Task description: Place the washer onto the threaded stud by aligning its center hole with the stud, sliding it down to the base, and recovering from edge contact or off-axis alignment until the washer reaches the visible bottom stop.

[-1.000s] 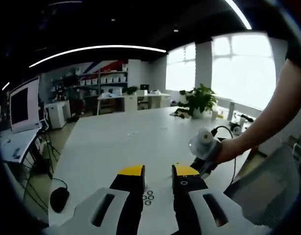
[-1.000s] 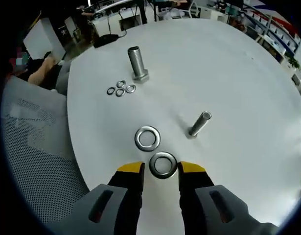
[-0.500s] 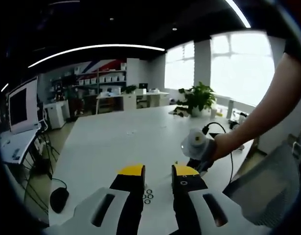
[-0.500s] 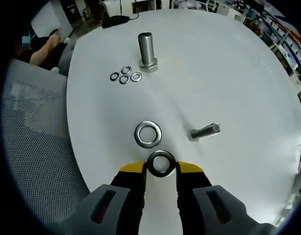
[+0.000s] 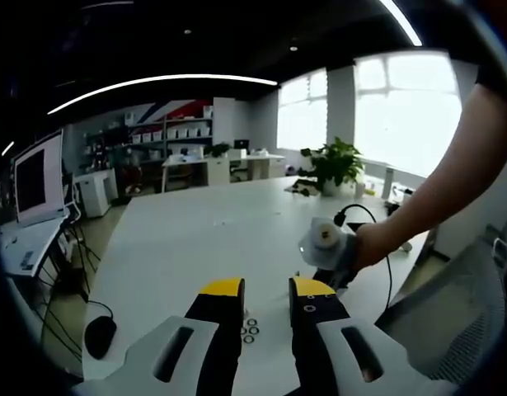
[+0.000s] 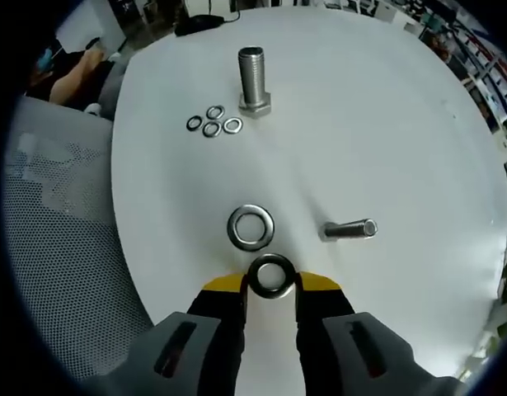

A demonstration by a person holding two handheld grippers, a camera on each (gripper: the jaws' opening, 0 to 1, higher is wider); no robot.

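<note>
The right gripper (image 6: 269, 285), black with yellow-tipped jaws, pinches a large silver steel washer (image 6: 270, 276) between its tips, close to the near edge of the round white table (image 6: 418, 148). Just beyond it a second large flat washer (image 6: 251, 227) lies on the tabletop, apart from the held one. To the right of that, a slim silver threaded stud (image 6: 350, 229) stands on its base, well short of the held washer. Farther across, a thick grey hex-headed bolt (image 6: 253, 79) stands head down, with four small silver washers (image 6: 213, 124) clustered just beside it on the left. A grey mesh chair (image 6: 55, 239) sits past the table's left edge.

The left gripper (image 5: 265, 290) hovers over the same table (image 5: 195, 239) with its jaws spread and nothing between them; the small washers (image 5: 250, 332) show in the gap. Beyond, to the right, a person's hand (image 5: 370, 246) holds the other gripper (image 5: 323, 247). Far off, a green potted plant (image 5: 335, 167) stands by the bright windows (image 5: 401, 115).
</note>
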